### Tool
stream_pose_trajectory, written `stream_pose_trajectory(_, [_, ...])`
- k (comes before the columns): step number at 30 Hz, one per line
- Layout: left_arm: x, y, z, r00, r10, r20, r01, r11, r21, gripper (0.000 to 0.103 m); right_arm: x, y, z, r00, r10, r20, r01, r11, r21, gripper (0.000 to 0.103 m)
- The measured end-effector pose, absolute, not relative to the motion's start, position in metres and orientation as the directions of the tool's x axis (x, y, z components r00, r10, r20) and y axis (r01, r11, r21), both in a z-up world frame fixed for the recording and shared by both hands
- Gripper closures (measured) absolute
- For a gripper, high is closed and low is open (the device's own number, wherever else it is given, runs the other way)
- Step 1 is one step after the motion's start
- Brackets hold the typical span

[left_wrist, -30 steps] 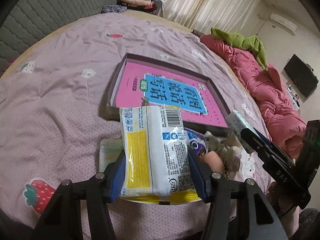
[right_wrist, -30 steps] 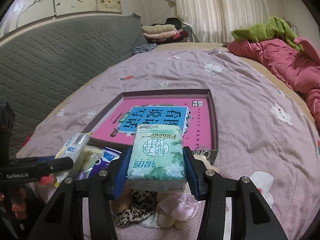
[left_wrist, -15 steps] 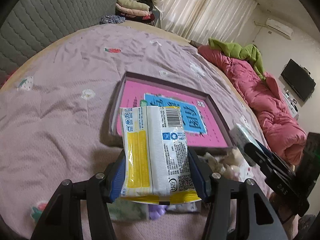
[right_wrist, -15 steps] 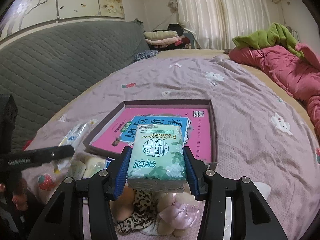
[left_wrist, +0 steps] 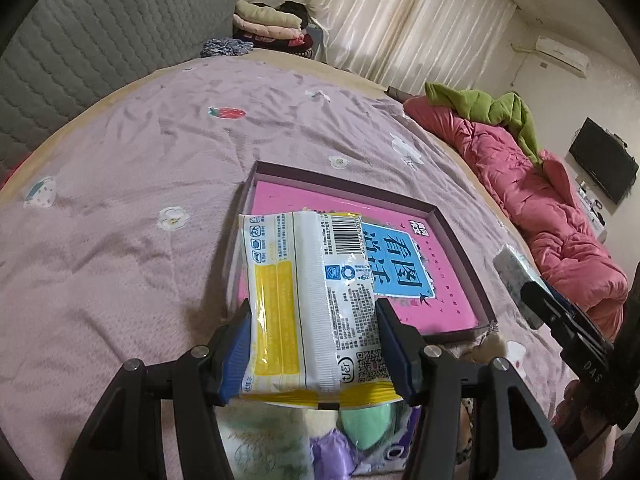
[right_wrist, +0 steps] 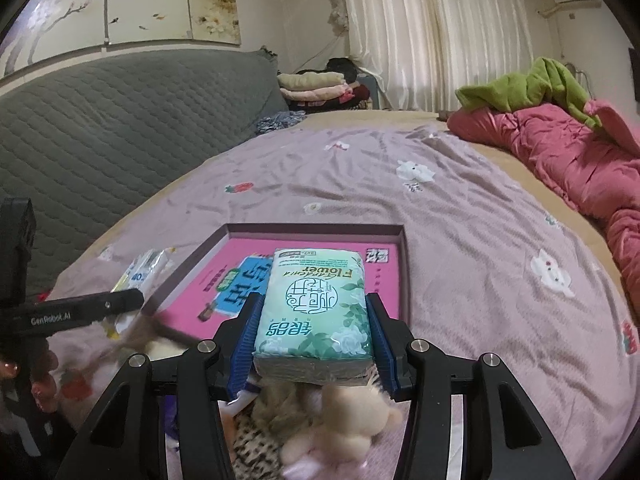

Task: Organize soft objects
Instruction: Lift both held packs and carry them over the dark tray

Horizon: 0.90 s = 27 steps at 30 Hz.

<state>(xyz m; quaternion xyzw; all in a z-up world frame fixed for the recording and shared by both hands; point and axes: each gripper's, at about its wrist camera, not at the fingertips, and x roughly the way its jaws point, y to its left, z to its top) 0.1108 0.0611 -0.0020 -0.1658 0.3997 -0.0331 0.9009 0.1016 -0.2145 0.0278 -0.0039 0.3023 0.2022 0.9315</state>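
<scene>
The left gripper [left_wrist: 314,354] pinches a yellow-and-white tissue pack [left_wrist: 310,300] between its blue pads, and the right gripper [right_wrist: 312,342] clamps a green tissue pack [right_wrist: 316,304]. Both packs are lifted, so the carrying step seems in hand. Just ahead of both grippers lies a shallow box [left_wrist: 456,236]; below them, a heap of plush toys [right_wrist: 352,420]. Next, probably, comes lowering each pack into the box, side by side. Both grippers tilt downward.

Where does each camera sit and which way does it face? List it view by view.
Left wrist: on the left claw, looking down across the bed at the box; its fingers grip a yellow-white pack.
Right wrist: on the right claw, same heading; grips a green tissue pack.
Shared: box, each other's claw.
</scene>
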Motion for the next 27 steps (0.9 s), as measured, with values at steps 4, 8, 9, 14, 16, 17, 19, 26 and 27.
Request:
stream_pose_trajectory(4, [0.123,0.056,-0.008,0.667,-0.187,-0.721,-0.068,0.949,-0.309,0.045,0.116,-0.215,0.023,0.729,0.361,-0.581,-0.366,0.924,0.115,0.051])
stream_pose_trajectory(8, [0.137,0.057,-0.015,0.656,-0.179,-0.733,-0.072,0.952,-0.298,0.045,0.126,-0.216,0.016,0.717,0.354,-0.601,-0.352,0.928,0.127,0.051])
stream_pose_trajectory(9, [0.14,0.058,-0.017,0.653,-0.178,-0.736,-0.073,0.953,-0.295,0.045,0.128,-0.216,0.014,0.716,0.349,-0.605,-0.351,0.929,0.121,0.051])
stream_pose_trajectory(14, [0.153,0.06,-0.025,0.638,-0.175,-0.75,-0.073,0.956,-0.285,0.045,0.138,-0.216,0.007,0.707,0.337,-0.622,-0.339,0.933,0.12,0.051])
stream_pose_trajectory(16, [0.157,0.061,-0.028,0.631,-0.171,-0.756,-0.076,0.957,-0.28,0.045,0.142,-0.216,0.004,0.705,0.329,-0.628,-0.334,0.935,0.115,0.051])
stream_pose_trajectory(17, [0.159,0.061,-0.03,0.625,-0.172,-0.761,-0.077,0.957,-0.28,0.045,0.145,-0.215,0.003,0.703,0.326,-0.632,-0.333,0.936,0.112,0.051])
stream_pose_trajectory(19, [0.162,0.061,-0.034,0.616,-0.173,-0.768,-0.081,0.956,-0.281,0.045,0.148,-0.213,0.0,0.7,0.319,-0.639,-0.331,0.938,0.106,0.051])
stream_pose_trajectory(26, [0.168,0.054,-0.037,0.608,-0.151,-0.779,-0.058,0.971,-0.234,0.045,0.162,-0.204,-0.013,0.681,0.277,-0.677,-0.321,0.945,0.063,0.051])
stream_pose_trajectory(27, [0.169,0.053,-0.039,0.605,-0.146,-0.783,-0.055,0.973,-0.225,0.045,0.163,-0.204,-0.015,0.676,0.268,-0.686,-0.316,0.947,0.059,0.051])
